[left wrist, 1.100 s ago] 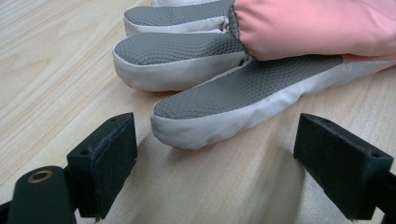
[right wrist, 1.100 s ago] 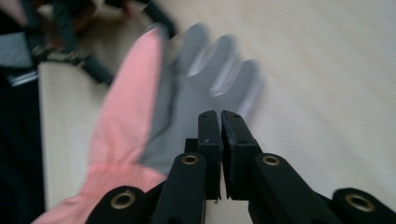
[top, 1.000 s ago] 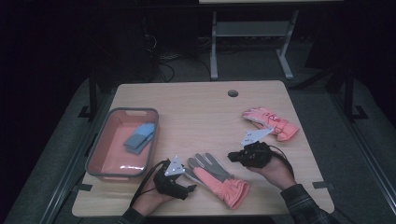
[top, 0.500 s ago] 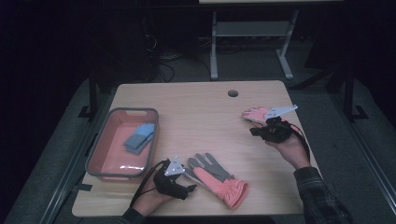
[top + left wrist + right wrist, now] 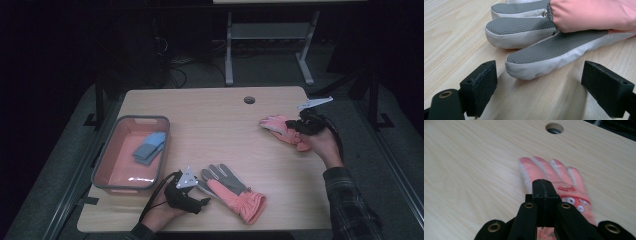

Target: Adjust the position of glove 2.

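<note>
A pink glove with a grey palm (image 5: pixel 231 192) lies palm up near the table's front edge. My left gripper (image 5: pixel 202 201) rests just left of it. In the left gripper view its jaws (image 5: pixel 539 85) stand open, with a grey glove fingertip (image 5: pixel 536 62) lying just beyond the gap, untouched. A second pink glove (image 5: pixel 276 124) lies back up at the right edge. My right gripper (image 5: pixel 296 125) hovers over its cuff end. In the right gripper view the jaws (image 5: pixel 543 187) are shut together with nothing between them, above that glove (image 5: pixel 541 168).
A pink tray with a grey rim (image 5: pixel 107 155) sits at the left and holds a folded blue item (image 5: pixel 149 146). A round cable hole (image 5: pixel 249 99) is in the table's far side. Bare wood lies between the two gloves.
My right hand has swung from beside the front glove out to the right, ending over the second pink glove. The left gripper and both gloves have stayed put.
</note>
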Demonstrator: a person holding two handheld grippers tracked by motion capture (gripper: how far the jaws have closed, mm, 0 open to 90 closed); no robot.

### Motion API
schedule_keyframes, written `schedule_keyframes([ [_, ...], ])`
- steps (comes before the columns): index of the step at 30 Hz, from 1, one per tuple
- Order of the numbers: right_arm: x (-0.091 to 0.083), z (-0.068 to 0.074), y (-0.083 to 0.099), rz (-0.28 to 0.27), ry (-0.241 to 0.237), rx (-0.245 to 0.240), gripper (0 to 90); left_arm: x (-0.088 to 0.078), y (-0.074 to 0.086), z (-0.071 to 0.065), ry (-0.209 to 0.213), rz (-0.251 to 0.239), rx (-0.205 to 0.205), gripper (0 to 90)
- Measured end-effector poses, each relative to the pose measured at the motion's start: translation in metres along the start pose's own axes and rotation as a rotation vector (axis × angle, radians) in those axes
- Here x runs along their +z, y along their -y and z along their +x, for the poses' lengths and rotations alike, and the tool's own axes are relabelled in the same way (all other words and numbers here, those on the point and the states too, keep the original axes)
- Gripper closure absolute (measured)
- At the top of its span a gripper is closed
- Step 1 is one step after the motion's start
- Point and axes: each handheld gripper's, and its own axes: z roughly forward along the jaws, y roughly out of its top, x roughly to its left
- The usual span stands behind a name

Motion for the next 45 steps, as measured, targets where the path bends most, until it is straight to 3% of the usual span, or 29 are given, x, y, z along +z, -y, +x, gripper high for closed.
schedule_keyframes([
  [8,0.010,-0.026,0.016,0.045,0.034,0.055,90.0,0.000,0.000,0.000,-0.002,-0.001,0.000,12.7],
  [14,0.025,-0.029,0.027,0.096,0.038,0.065,90.0,0.000,0.000,0.000,-0.002,-0.001,0.000,12.7],
  [22,0.029,-0.017,0.033,0.104,0.030,0.049,90.0,0.000,0.000,0.000,-0.001,-0.001,-0.001,12.7],
  [45,0.021,0.051,0.037,0.127,-0.088,-0.071,90.0,0.000,0.000,0.000,-0.002,-0.001,-0.001,12.7],
])
